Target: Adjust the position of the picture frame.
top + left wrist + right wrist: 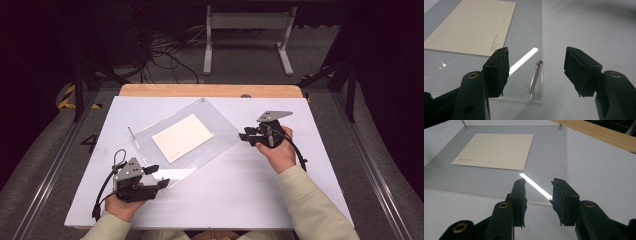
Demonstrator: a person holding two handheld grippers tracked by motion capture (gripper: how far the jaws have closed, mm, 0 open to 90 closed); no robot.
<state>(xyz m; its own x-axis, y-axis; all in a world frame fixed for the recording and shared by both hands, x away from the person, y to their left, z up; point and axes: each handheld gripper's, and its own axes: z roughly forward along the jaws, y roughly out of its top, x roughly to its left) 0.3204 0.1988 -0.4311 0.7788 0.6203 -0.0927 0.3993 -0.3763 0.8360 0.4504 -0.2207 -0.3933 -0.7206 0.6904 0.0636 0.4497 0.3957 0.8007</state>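
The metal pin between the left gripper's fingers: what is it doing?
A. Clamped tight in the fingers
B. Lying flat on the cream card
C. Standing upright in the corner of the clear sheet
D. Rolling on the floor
C: the metal pin stands in the clear sheet's corner, free between the left gripper's open fingers.

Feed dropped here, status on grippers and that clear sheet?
Left gripper open around upright metal pin. Right gripper open, at clear sheet edge. Cream card on sheet. Nothing blocking.
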